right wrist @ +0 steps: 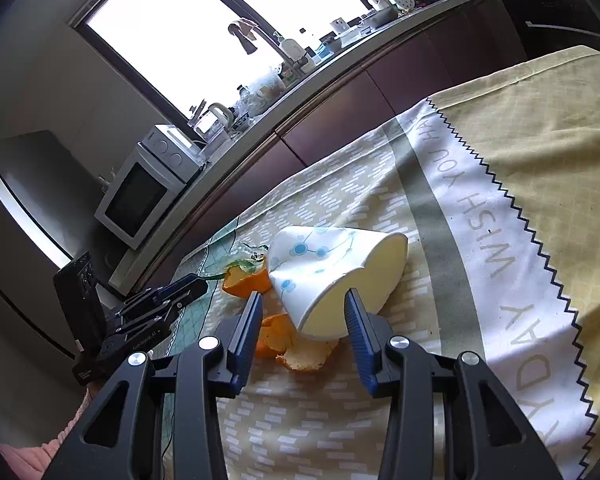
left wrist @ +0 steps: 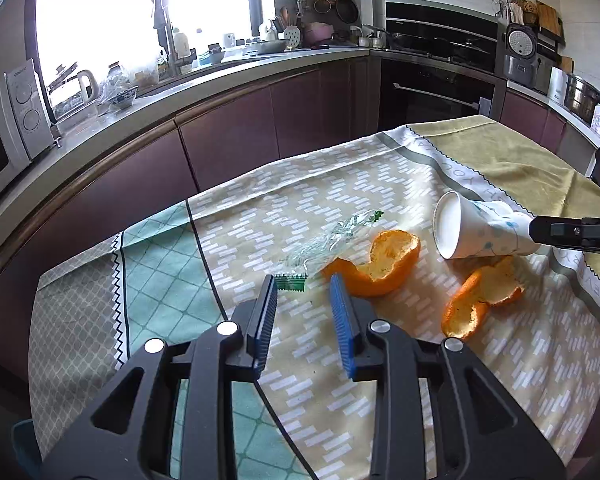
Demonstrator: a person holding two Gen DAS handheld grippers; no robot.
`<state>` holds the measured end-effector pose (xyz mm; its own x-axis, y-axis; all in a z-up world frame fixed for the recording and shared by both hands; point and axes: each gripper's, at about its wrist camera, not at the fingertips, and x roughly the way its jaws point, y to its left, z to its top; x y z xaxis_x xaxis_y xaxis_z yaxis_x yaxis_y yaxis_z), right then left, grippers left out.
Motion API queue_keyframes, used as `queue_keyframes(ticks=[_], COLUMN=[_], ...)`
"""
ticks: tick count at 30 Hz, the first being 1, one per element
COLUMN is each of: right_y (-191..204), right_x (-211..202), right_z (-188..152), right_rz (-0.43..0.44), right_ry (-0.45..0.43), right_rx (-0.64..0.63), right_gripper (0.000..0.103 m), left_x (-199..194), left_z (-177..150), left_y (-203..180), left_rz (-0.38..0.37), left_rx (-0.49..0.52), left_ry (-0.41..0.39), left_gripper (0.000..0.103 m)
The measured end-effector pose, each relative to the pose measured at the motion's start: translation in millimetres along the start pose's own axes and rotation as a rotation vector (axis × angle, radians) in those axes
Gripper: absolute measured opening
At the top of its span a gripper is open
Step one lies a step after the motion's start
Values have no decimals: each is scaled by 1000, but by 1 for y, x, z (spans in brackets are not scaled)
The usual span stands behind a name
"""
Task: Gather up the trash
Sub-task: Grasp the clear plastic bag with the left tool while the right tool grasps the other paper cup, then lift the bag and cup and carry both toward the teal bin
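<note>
Clamps the paper cup (right wrist: 312, 256) in the right gripper (right wrist: 303, 300), jaws grasping it with the wall dented at the pads. Probably holds it on its side as a scoop or bin for the scraps, mouth towards the litter. Cannot tell whether it rests on the tablecloth (left wrist: 300, 188) or hangs just clear.

Hovers the left gripper (left wrist: 303, 284) low over the cloth, jaws released, nothing between them. Aims, by the look of it, at the clear wrapper (left wrist: 332, 236): green end at 12 o'clock, just beyond the tips, body trailing off towards 1 o'clock. Leaves the near orange peel (left wrist: 380, 264) at 1 o'clock, just beside the right fingertip, and the second peel (left wrist: 480, 304) at 3 o'clock, below the cup.
</note>
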<state>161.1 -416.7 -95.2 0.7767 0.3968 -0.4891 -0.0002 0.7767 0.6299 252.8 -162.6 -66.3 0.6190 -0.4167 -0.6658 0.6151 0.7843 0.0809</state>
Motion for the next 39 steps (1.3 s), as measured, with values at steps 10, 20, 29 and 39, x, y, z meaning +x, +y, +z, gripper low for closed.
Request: queue_keyframes(ticks=[10, 20, 29, 39], right_y=[-1, 1, 11, 45], right_x=[10, 12, 8, -5], right_z=[5, 4, 5, 0], right_rz=[27, 37, 41, 58], right_ry=[8, 3, -19, -31], right_rx=[21, 29, -3, -111], right_gripper=[38, 18, 5, 5], left_x=[12, -5, -25, -73], left_z=[1, -7, -20, -40], left_y=[2, 3, 7, 19], left_rz=[-39, -45, -23, -10], left_rx=[-5, -20, -42, -83], left_ry=[6, -18, -11, -48], left_gripper=[8, 5, 5, 5])
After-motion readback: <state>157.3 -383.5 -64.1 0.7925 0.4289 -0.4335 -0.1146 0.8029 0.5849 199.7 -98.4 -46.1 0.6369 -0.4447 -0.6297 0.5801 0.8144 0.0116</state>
